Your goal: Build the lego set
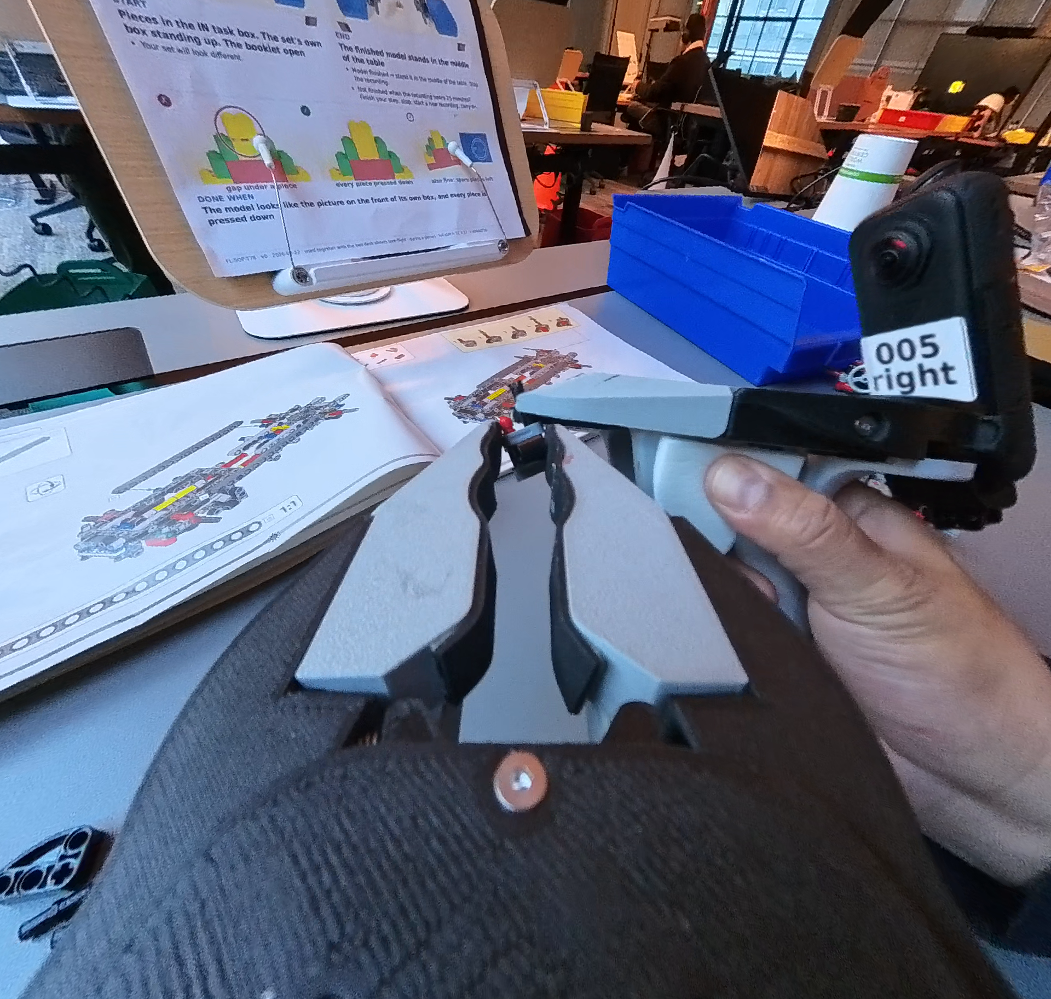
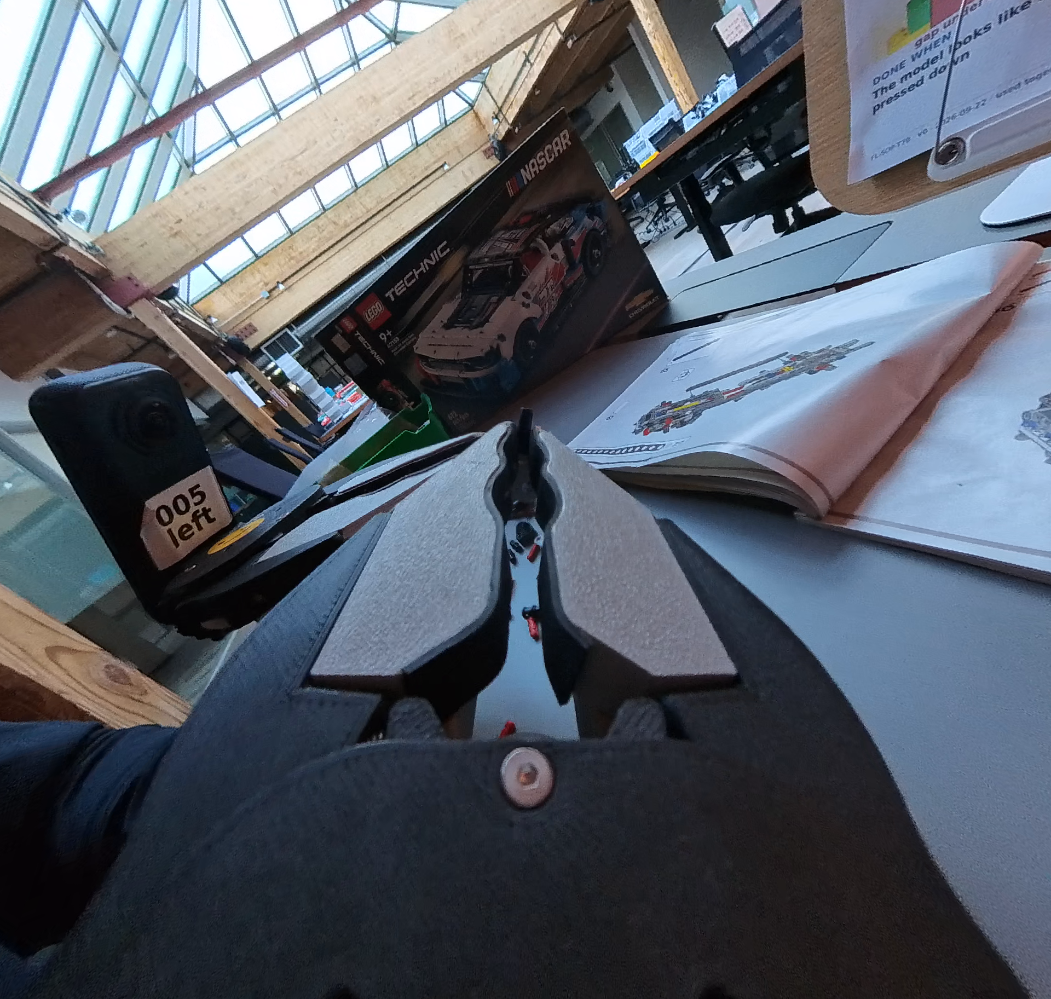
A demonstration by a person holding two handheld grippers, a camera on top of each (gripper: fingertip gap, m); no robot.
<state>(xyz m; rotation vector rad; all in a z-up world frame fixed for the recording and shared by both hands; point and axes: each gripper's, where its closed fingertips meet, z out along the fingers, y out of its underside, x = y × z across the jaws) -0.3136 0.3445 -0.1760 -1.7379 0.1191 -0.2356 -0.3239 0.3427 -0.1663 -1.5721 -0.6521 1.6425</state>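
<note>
Nearest the lens, the left tongs (image 1: 524, 443) stand narrowly parted, their pads pressing a small dark block with a red pin (image 1: 526, 444) at the tips. Right of that block, the right tongs (image 2: 524, 448) come in sideways, pinched on a thin black peg (image 2: 524, 431) standing upright, its tip touching or just above the block. The open booklet (image 1: 187, 494) lies on the tabletop (image 1: 85, 755) left of the block; the blue bin (image 1: 733, 278) stands behind and right.
</note>
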